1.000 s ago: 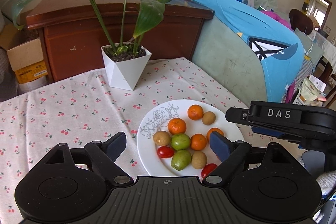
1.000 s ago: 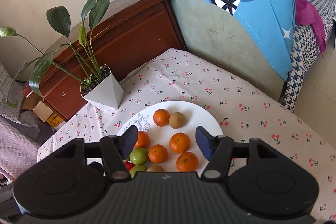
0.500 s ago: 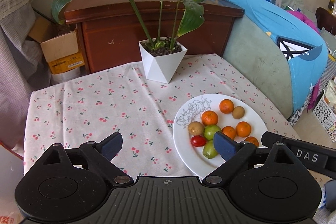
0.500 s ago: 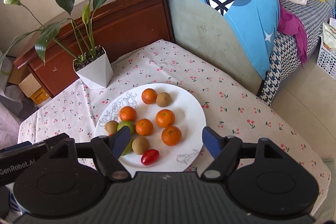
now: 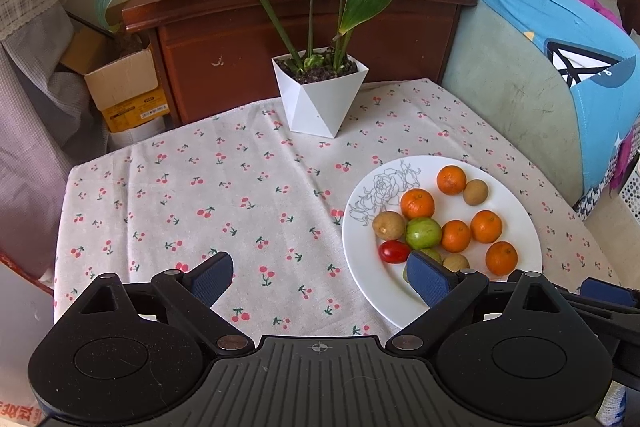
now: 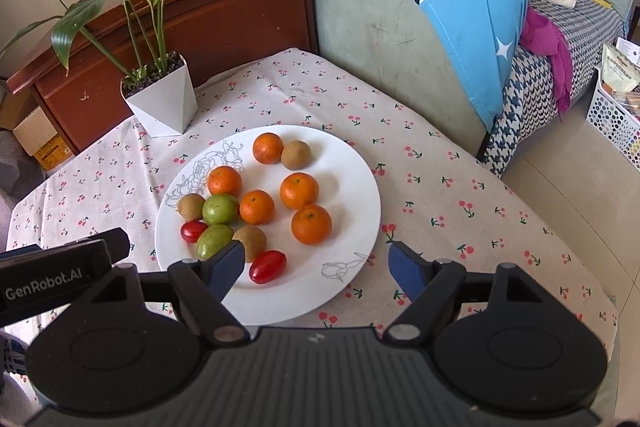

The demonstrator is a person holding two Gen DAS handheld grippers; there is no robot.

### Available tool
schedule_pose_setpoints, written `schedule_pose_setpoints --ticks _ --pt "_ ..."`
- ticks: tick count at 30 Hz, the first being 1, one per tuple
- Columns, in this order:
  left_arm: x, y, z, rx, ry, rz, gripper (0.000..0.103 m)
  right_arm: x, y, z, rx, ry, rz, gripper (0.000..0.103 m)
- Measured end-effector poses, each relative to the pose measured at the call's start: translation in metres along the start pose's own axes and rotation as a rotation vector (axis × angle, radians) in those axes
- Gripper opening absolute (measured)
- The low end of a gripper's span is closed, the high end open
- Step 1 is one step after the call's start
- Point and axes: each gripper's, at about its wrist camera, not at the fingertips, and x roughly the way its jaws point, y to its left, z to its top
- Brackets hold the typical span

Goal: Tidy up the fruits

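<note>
A white plate on the cherry-print tablecloth holds several oranges, kiwis, two green fruits and two cherry tomatoes. My left gripper is open and empty, above the cloth at the plate's left edge; its right finger hides part of a green fruit. My right gripper is open and empty, above the plate's near edge, with the red tomato just ahead of its left finger.
A white faceted pot with a leafy plant stands at the table's far side. A brown wooden cabinet is behind it. A sofa draped in blue cloth borders the right. Cardboard boxes sit on the left.
Both grippers have drawn back and up from the plate, so more of the table shows. The left gripper has shifted left. The fruit has not moved.
</note>
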Motion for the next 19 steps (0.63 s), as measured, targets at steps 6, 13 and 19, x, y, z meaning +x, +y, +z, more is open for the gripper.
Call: schedule_pose_setpoints --ticks 6,13,19 --pt "0.005 0.000 0.000 -0.006 0.012 0.023 0.095 0.006 0.002 -0.001 -0.003 0.016 -0.010 0.079" --pt "0.012 -0.001 -0.001 0.000 0.030 0.039 0.095 0.011 0.004 -0.003 -0.011 0.028 -0.037 0.079" --pt "0.015 -0.003 -0.003 0.007 0.041 0.057 0.095 0.014 0.007 -0.004 -0.018 0.036 -0.058 0.079"
